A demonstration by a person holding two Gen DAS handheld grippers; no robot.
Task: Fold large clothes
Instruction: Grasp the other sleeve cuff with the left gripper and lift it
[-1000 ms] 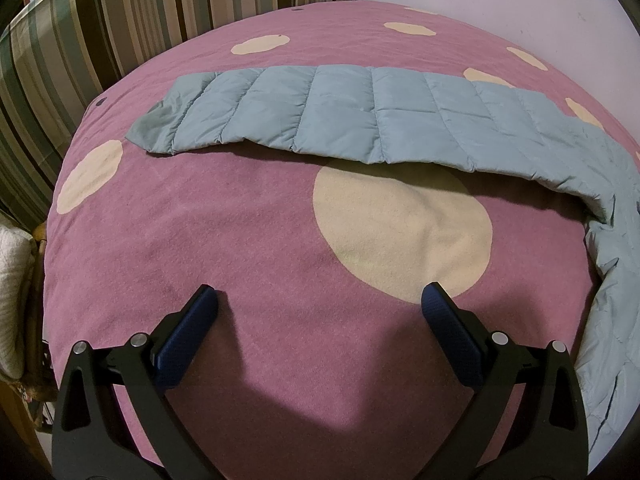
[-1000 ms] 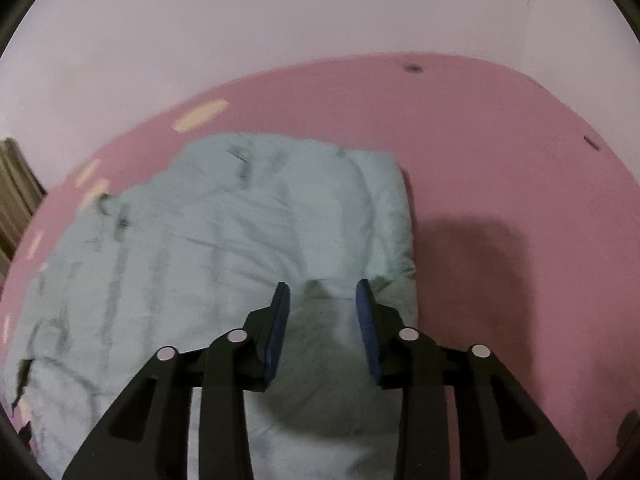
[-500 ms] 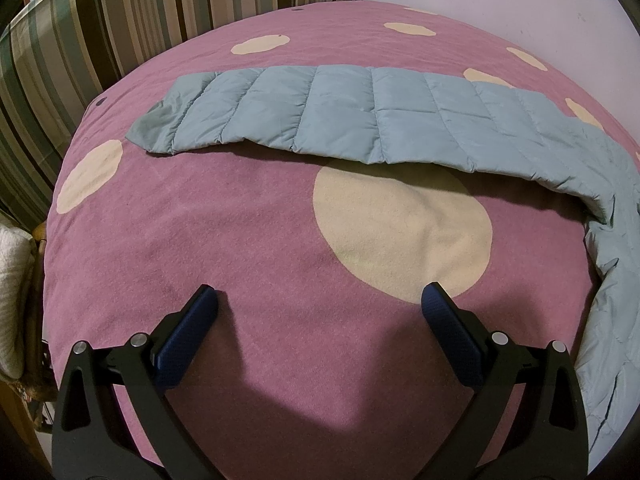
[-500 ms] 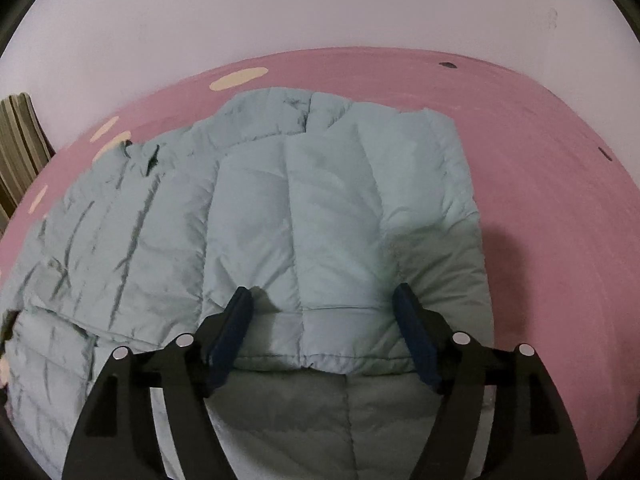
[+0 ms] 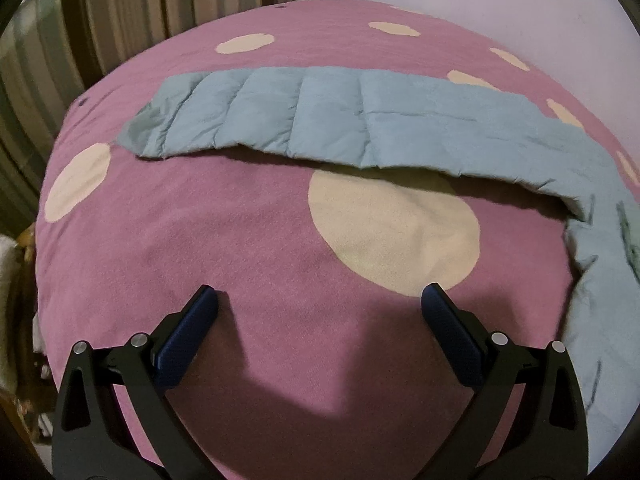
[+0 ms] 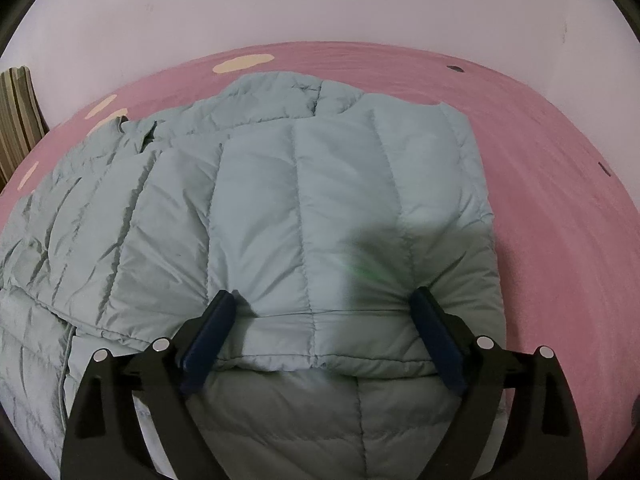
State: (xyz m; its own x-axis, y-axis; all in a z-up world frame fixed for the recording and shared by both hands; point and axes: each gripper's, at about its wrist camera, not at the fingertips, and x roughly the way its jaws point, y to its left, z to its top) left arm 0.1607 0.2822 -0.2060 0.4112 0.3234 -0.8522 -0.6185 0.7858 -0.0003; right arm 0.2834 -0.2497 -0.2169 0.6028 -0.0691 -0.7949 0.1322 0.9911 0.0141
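A pale blue quilted puffer jacket (image 6: 300,200) lies on the pink spotted blanket (image 6: 560,160), its right part folded over onto the body. My right gripper (image 6: 324,294) hangs low over the folded edge. Its jaws are opening, and the fabric lies loose between and beneath them with the pads not squeezing it. In the left wrist view one sleeve of the jacket (image 5: 360,120) stretches flat across the blanket (image 5: 240,240). My left gripper (image 5: 319,292) is open above bare blanket, nearer than the sleeve, with nothing between its fingers.
A striped curtain (image 5: 120,12) hangs behind the bed's far left. A pale wall (image 6: 320,0) runs along the back. Cream spots (image 5: 394,232) mark the blanket. At the left edge the bed drops off toward dim clutter (image 5: 12,264).
My right gripper's jaws have spread from narrow to wide, and it has sunk closer to the jacket. The folded part now rests flat. My left gripper has barely shifted.
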